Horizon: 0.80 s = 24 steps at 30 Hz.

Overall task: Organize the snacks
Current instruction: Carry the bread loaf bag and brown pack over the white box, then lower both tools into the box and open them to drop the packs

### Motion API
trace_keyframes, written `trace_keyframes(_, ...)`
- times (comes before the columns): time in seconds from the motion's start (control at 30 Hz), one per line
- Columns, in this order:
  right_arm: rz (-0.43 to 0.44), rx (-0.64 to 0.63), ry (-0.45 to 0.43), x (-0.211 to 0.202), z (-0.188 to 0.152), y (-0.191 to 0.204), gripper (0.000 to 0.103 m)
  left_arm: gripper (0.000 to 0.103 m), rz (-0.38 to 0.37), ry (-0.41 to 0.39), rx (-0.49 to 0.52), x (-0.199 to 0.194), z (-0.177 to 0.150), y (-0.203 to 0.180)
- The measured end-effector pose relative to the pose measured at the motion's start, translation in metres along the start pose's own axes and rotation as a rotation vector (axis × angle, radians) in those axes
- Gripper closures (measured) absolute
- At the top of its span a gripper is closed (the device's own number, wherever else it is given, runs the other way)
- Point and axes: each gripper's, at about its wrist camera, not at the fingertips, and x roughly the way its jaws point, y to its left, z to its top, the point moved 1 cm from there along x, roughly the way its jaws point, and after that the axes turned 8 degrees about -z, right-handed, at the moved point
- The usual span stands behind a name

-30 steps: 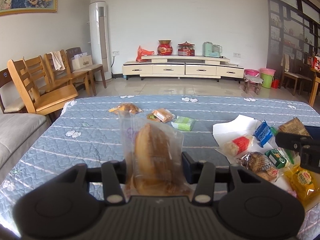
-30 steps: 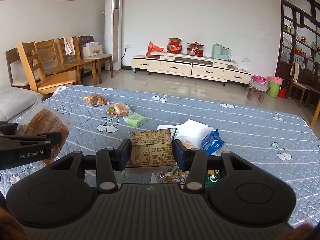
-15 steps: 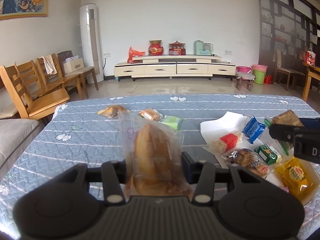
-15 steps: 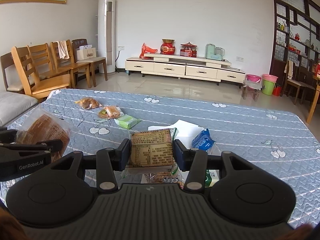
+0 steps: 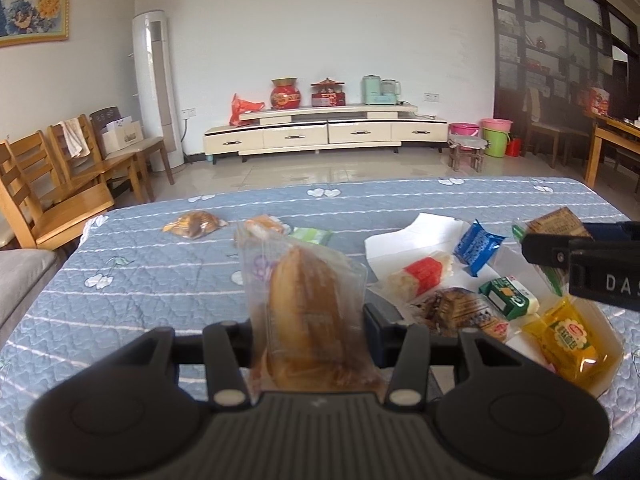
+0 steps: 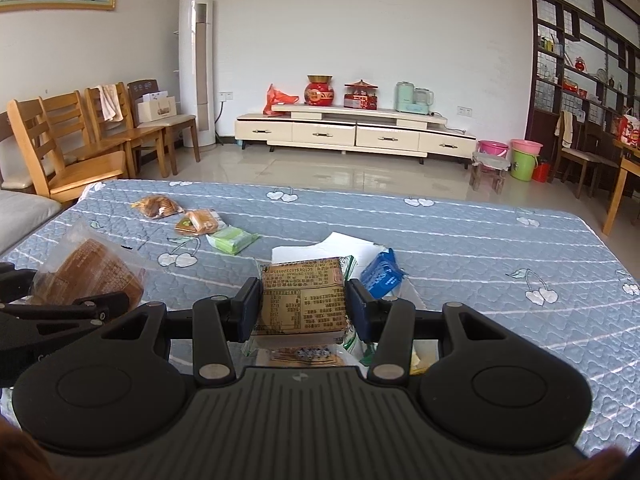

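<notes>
My left gripper (image 5: pixel 308 320) is shut on a clear-wrapped brown bread (image 5: pixel 304 304) and holds it above the blue quilted table (image 5: pixel 168 280); the bread also shows in the right wrist view (image 6: pixel 88 276). My right gripper (image 6: pixel 304 308) is shut on a brown snack packet (image 6: pixel 302 300) with printed text, held above a white paper box (image 5: pixel 516 264) full of several snacks. The packet also shows at the right of the left wrist view (image 5: pixel 556 222). Three snacks lie in a row at the table's far left: a brown pastry (image 6: pixel 154 206), an orange cake (image 6: pixel 198 222), a green packet (image 6: pixel 232 239).
In the box lie a blue packet (image 5: pixel 478 246), a red-banded roll (image 5: pixel 424 274), a green-white pack (image 5: pixel 506 298), a yellow packet (image 5: pixel 568 338) and a brown wrapped cake (image 5: pixel 460 312). Wooden chairs (image 6: pixel 72 148) stand at the left, a TV cabinet (image 6: pixel 352 134) behind.
Both grippers keep their hold. The left view has swung and shifted right, so the box of snacks sits closer and more central. The right gripper has moved slightly.
</notes>
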Motion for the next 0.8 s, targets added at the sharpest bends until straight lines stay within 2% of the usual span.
trace_keyframes(0.33, -0.054, 0.037, 0.009, 0.001, -0.002, -0.019, 0.045, 0.056, -0.065, 0.001, 0.04, 0.011, 0.005, -0.025)
trace_keyframes(0.8, -0.125, 0.084, 0.048, 0.011, -0.014, -0.041, 0.045, 0.056, -0.199, 0.03, 0.096, 0.028, 0.002, -0.073)
